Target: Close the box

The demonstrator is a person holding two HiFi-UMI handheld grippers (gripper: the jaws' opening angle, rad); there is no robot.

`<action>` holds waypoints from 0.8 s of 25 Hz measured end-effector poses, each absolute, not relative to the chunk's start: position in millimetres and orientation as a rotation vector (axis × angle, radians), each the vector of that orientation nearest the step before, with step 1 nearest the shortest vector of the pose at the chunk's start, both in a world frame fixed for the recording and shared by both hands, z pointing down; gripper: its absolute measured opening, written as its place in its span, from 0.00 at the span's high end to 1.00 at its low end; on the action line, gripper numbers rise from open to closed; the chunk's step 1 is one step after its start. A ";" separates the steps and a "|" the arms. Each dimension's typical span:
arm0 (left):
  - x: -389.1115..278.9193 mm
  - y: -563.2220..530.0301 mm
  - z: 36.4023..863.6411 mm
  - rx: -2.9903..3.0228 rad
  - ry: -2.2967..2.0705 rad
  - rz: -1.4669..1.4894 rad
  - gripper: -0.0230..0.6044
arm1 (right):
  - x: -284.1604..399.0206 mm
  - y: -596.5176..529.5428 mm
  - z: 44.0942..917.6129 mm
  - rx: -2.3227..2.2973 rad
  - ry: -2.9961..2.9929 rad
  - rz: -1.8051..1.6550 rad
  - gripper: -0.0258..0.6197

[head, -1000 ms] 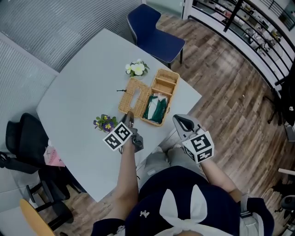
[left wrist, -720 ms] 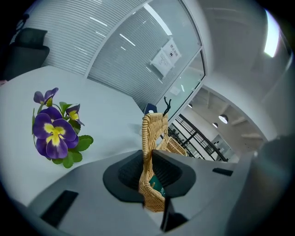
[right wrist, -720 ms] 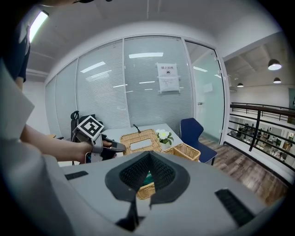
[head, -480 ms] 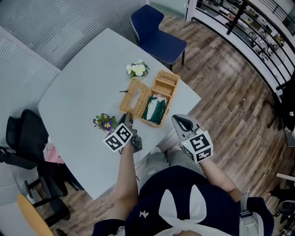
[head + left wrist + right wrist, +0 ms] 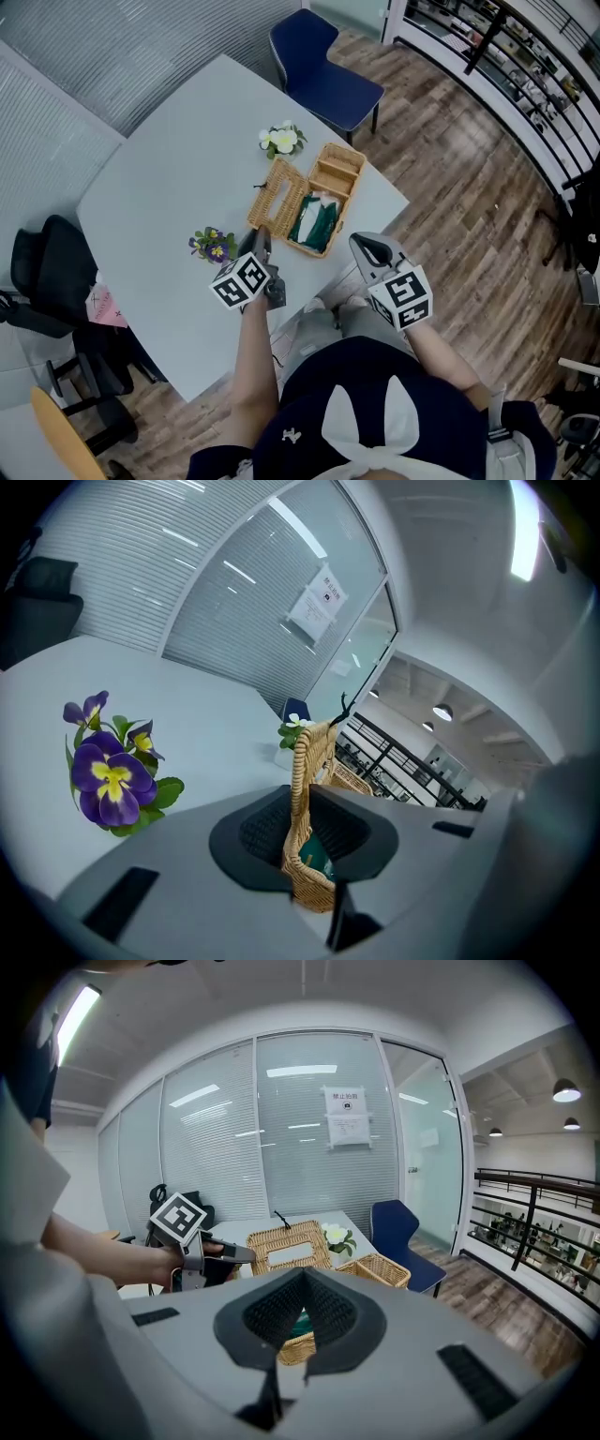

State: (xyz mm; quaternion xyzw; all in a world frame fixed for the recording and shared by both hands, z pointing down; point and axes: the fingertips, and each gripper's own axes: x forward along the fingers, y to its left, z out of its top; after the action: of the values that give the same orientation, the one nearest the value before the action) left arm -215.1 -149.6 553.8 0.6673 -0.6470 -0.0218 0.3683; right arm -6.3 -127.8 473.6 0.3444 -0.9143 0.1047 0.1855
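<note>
Wicker box (image 5: 338, 174) sits open on the grey table (image 5: 159, 178), near the table's lower-right edge. Its lid (image 5: 278, 194) stands tilted up along the box's left side.

Left gripper (image 5: 262, 240): jaws partly closed, pads pressing both faces of the lid's near edge.

Right gripper (image 5: 367, 249): jaws together, nothing between them, positioned lower right of the box, past the table edge.

Green item (image 5: 317, 222) lies inside the box. Purple flower (image 5: 214, 247) lies just left of the left gripper; white flower (image 5: 281, 140) lies above the lid.
</note>
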 end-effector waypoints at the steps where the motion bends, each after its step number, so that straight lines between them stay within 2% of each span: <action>1: -214.9 -149.4 552.3 1.723 -1.661 -0.053 0.85 | -6.4 -127.4 473.7 0.967 -2.577 0.296 0.95; 20: -205.9 -147.3 533.2 1.823 -1.686 0.033 0.85 | 4.2 -124.0 473.4 0.952 -2.592 0.297 0.95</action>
State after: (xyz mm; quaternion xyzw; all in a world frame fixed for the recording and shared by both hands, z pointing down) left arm -205.9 -147.3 533.2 0.6946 -0.6425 0.0126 0.3232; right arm 4.2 -124.0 473.4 0.3370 -0.9179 0.1053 0.1812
